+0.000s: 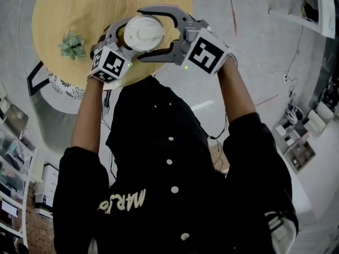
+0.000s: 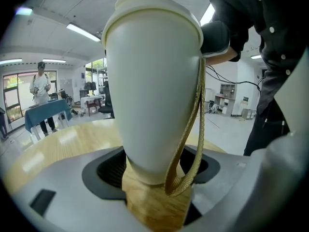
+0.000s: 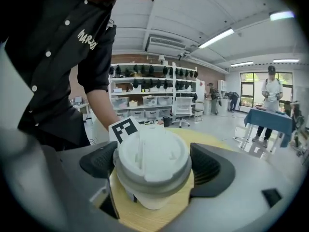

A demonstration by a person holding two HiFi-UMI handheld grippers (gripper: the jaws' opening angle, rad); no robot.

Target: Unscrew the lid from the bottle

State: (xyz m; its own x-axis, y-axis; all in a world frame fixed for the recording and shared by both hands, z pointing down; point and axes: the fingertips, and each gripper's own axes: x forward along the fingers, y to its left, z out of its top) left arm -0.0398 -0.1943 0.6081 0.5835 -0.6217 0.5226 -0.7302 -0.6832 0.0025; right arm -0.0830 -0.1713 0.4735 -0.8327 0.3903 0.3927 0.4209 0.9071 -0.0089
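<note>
**Item:** white bottle (image 2: 154,91), at the near edge of a round wooden table (image 1: 69,9).

**Orientation:** long axis upright. The lid (image 3: 152,153) is uppermost and faces the head camera, and the narrow base points down at the wood. Whether the base rests on the table cannot be told.

**Left gripper (image 2: 154,170):** pads pressed on the tapered lower body.

**Right gripper (image 3: 154,164):** jaws closed on the lid's rim from opposite sides.

**Head view only:** both grippers meet at the bottle from either side. A small green succulent (image 1: 72,45) stands well apart on the table.

**Left gripper view only:** a tan woven strap (image 2: 193,144) hangs in a loop down the bottle's side.

**Right gripper view only:** the ridged lid top, with the left gripper's marker cube (image 3: 126,128) behind it.
</note>
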